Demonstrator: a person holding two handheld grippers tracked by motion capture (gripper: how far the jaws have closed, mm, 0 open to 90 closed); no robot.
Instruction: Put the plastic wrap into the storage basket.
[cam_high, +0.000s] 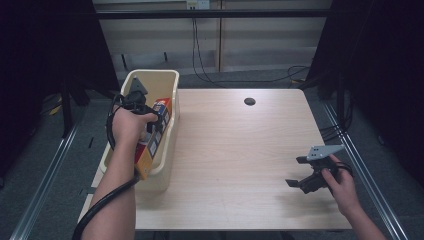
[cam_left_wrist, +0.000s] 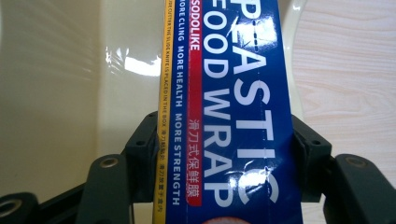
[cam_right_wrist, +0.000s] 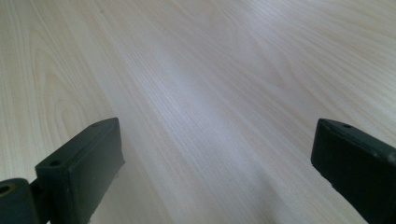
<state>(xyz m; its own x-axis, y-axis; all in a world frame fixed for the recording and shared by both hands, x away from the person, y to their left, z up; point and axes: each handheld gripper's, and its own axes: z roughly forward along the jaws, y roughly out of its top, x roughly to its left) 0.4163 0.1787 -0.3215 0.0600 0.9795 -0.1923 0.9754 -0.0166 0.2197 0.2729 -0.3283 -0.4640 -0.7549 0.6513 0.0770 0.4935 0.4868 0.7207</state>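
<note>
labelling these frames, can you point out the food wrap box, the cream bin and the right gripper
food wrap box (cam_left_wrist: 233, 116): left gripper view, its blue printed face
cream bin (cam_high: 172, 80): high view, far right corner of its rim
right gripper (cam_high: 294, 171): high view, midway between its open jaws

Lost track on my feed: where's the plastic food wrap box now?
High view, left side: plastic food wrap box in the cream bin, clamped by the left tongs.
</note>
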